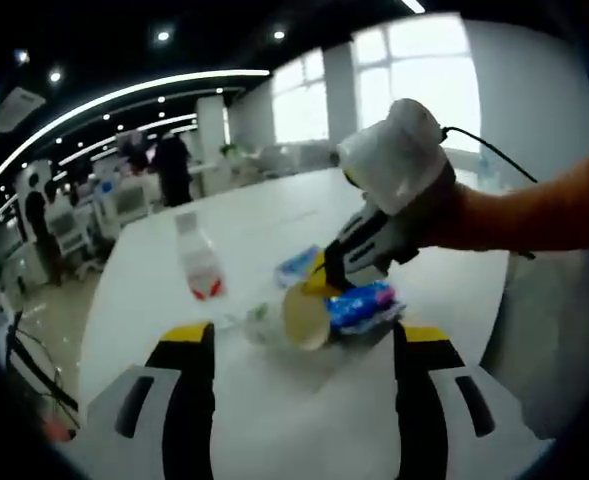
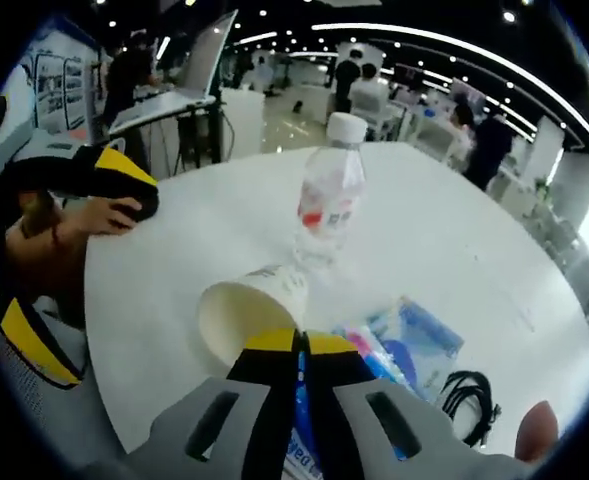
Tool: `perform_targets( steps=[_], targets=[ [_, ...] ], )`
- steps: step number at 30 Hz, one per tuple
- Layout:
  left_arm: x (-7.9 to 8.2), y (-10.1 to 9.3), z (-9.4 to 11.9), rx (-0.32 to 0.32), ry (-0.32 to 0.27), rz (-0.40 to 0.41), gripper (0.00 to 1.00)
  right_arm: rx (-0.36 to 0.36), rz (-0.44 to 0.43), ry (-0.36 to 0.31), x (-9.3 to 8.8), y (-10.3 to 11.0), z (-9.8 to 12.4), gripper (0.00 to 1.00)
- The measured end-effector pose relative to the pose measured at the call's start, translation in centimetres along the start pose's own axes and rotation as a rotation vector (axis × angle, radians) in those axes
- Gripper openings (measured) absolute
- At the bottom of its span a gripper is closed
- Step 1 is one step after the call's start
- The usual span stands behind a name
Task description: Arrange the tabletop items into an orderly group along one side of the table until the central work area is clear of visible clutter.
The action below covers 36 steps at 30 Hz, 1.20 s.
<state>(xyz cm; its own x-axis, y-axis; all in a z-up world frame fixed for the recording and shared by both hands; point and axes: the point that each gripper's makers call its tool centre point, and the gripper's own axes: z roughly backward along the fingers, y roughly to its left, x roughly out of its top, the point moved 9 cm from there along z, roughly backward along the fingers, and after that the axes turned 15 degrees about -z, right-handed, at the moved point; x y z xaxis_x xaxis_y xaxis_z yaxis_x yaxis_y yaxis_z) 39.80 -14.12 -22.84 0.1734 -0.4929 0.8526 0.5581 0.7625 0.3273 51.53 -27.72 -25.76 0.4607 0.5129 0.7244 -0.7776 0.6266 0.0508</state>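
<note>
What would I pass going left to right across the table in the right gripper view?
The other claw held by a hand at the left edge → the paper cup lying on its side → the clear water bottle standing behind it → the blue packet → the coiled black cable.

Blue packet (image 2: 304, 420): mostly hidden between the right gripper's (image 2: 302, 345) closed jaws; its print is cut off and unreadable.
Bottle (image 1: 199, 262): motion-blurred in the left gripper view, label illegible.
Paper cup (image 1: 307, 315): partly covered by the right gripper's jaws there.
Black cable (image 2: 471, 395): its ends are too small to make out.
Table (image 1: 274, 215): far edge blurred.
</note>
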Motion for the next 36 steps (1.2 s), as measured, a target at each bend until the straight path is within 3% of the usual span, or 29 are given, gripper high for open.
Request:
perform_targets(
  steps=[5, 8, 15, 19, 27, 36],
  targets=[
    [1.0, -0.2, -0.3, -0.045, -0.027, -0.12, 0.68, 0.029, -0.027, 0.029, 1.1, -0.4, 2.8, 0.02],
    [2.0, -0.5, -0.6, -0.083, -0.046, -0.206, 0.68, 0.072, -0.096, 0.069, 1.8, -0.9, 4.9, 0.02],
    [4.5, -1.6, -1.7, -0.151, -0.112, -0.432, 0.67, 0.084, -0.138, 0.13, 2.9, -1.6, 9.7, 0.02],
    [5.6, -2.3, -2.2, -0.19, -0.146, -0.514, 0.66, 0.088, -0.156, 0.162, 3.1, -1.4, 11.8, 0.02],
    [8.0, -4.0, -2.8, -0.232, -0.222, -0.681, 0.63, 0.097, -0.188, 0.244, 2.3, -1.1, 14.3, 0.02],
    [9.2, -6.1, -3.5, -0.276, -0.25, -0.761, 0.6, 0.091, -0.187, 0.288, 1.4, -0.8, 15.7, 0.02]
  ],
)
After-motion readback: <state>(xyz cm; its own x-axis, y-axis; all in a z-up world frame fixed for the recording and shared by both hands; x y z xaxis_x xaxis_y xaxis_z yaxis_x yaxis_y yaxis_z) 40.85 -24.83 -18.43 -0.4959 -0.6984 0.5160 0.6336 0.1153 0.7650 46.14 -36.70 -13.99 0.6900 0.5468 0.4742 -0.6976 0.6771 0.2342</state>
